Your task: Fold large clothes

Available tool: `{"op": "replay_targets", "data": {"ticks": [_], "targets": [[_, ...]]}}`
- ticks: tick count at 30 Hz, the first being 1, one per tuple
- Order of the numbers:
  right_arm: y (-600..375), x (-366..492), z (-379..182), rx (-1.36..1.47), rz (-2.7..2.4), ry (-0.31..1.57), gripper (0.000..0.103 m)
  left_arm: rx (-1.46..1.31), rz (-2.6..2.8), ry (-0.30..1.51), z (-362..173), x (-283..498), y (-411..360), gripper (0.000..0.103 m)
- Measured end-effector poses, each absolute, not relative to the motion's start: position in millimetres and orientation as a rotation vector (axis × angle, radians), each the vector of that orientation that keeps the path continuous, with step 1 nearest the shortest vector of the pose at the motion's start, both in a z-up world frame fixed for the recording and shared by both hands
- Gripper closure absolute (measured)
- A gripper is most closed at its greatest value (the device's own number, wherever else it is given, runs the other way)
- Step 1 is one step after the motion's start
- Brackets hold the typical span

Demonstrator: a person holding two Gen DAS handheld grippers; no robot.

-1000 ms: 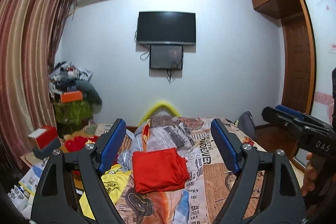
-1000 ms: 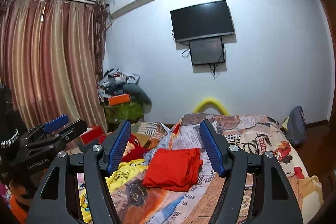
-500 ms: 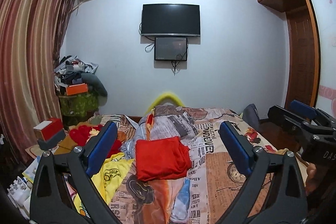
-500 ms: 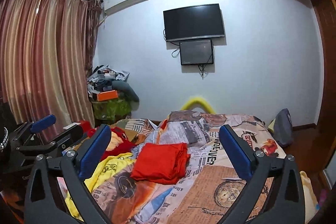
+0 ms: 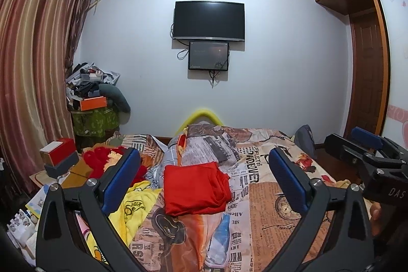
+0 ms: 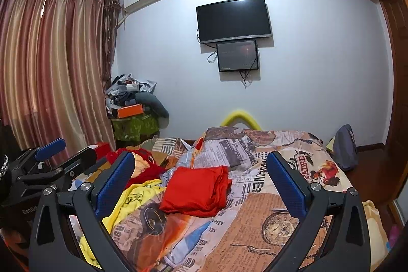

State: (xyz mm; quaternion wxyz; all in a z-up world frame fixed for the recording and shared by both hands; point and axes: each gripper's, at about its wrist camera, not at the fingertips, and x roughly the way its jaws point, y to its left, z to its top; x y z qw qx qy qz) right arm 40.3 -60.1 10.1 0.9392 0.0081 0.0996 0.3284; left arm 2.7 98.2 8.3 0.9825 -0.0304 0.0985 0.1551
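Wider jaws than before (both empty); folded red garment (image 5: 195,189) well beyond.

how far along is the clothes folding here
Done: the red garment lies folded in a neat rectangle on the printed bedspread. In hand: nothing; the left gripper is opening with nothing between its jaws, and the right gripper stands open and empty. Left: the yellow garment beside it lies crumpled, unfolded.
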Motion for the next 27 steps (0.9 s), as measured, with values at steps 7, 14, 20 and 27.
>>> {"op": "replay_targets", "data": {"ticks": [7,14,20,27], "targets": [[-60,42,9,0.015,0.667,0.220,0.001,-0.066,0.319,0.220,4,8,100,0.001],[-61,42,9,0.017,0.663,0.228,0.001,-0.071,0.321,0.229,2,10,102,0.001],[-61,44,9,0.021,0.669,0.240,0.000,-0.072,0.318,0.233,1,13,102,0.001],[-62,47,6,0.027,0.663,0.255,0.000,-0.072,0.319,0.237,0,15,103,0.001]]}}
